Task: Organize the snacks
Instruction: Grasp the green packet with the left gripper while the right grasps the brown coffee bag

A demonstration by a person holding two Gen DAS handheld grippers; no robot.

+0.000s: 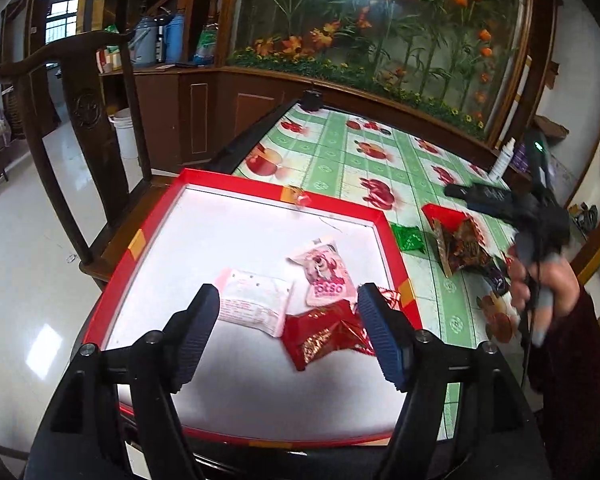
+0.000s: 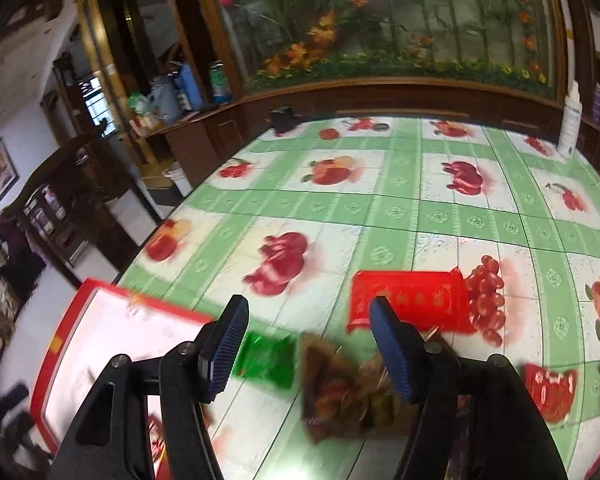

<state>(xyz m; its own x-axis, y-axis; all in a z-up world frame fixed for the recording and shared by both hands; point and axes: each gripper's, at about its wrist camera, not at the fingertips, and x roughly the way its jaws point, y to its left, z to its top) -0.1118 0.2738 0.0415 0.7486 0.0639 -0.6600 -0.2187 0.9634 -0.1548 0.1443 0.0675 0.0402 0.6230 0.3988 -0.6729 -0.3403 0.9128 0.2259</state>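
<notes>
Both wrist views downward, sharing blurry red tray (image 1: 392, 236).

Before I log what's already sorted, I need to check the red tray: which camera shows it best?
The left wrist view. The red tray fills the middle there, sharp, with three snack packets lying in it and nearly its whole rim visible. The right wrist view catches only one blurred corner of it at the lower left.

Right wrist view is motion-blurred: the green packet (image 2: 266, 360) and brown snack bag (image 2: 340, 392) are smeared, print unreadable; the red tray (image 2: 60, 344) is cut off at the lower left edge
</notes>
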